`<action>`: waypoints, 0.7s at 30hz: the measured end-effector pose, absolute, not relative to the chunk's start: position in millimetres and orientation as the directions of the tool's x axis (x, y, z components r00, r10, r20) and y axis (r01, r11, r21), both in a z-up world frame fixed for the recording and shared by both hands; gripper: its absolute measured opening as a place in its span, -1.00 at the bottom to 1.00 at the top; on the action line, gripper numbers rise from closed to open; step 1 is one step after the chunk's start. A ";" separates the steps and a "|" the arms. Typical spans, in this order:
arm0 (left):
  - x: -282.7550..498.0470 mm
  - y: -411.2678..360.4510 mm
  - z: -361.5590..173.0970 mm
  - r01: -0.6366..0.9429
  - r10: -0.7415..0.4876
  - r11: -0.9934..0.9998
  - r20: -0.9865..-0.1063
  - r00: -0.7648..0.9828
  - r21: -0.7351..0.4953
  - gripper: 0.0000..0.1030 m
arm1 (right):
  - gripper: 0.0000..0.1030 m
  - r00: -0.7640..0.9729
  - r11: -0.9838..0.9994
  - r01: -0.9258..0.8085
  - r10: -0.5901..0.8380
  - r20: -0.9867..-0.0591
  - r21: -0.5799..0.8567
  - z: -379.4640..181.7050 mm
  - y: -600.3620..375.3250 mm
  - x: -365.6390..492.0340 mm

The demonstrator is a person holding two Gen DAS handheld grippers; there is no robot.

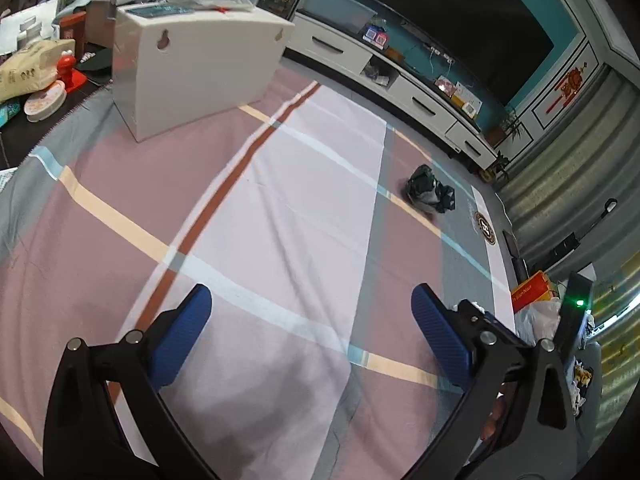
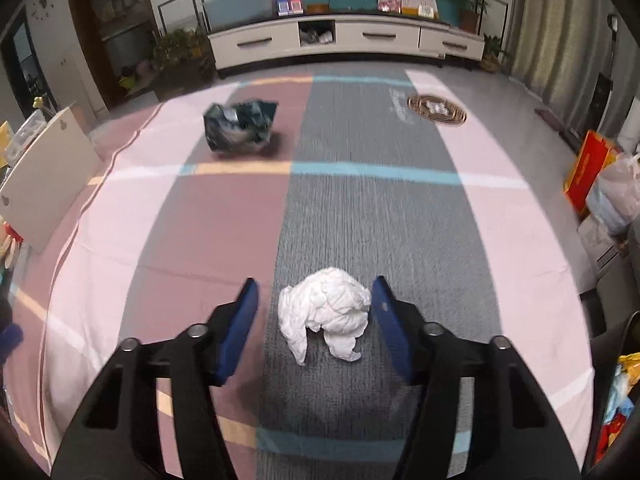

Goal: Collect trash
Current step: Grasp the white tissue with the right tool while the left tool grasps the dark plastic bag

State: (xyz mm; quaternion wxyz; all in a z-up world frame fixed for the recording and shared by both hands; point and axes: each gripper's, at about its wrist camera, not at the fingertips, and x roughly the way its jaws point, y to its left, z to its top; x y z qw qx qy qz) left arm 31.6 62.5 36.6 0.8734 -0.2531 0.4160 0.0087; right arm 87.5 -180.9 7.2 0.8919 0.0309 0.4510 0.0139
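The right gripper (image 2: 316,308) tilts downward, jaws spread around a crumpled white tissue (image 2: 326,314) on the checked cloth (image 2: 360,208), its right pad just beside it. Far left lies a dark crumpled bag (image 2: 240,128). The left gripper (image 1: 312,320) hangs with jaws spread and nothing between them; a white box (image 1: 192,76) stands far left.

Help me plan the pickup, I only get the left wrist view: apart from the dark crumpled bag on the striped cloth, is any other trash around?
Observer: Yes, a crumpled white tissue lies on the grey stripe of the cloth, right in front of the right gripper.
Operator: Is it gripped yet?
Observer: No. It sits between the fingers; one seems to touch its edge, the other stands clear of it.
Operator: And the bag from there?
Observer: The dark bag lies farther off, to the tissue's left in the right wrist view, well apart from it.
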 end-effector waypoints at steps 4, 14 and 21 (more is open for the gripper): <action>49.0 48.3 46.8 -0.184 -0.196 0.893 -0.722 0.664 -0.411 0.93 | -0.50 0.594 0.998 0.008 0.045 -0.803 0.062 3.7 -183.5 90.7; 186.2 -30.3 49.3 -0.036 -0.354 0.875 -0.689 0.632 -0.482 0.93 | -0.52 0.658 0.972 0.073 0.120 -0.743 0.222 41.5 -235.1 53.8; 256.7 -74.7 20.5 -0.071 -0.296 0.910 -0.759 0.580 -0.409 0.93 | -0.52 0.719 0.971 0.081 0.099 -0.688 0.225 69.0 -252.5 33.9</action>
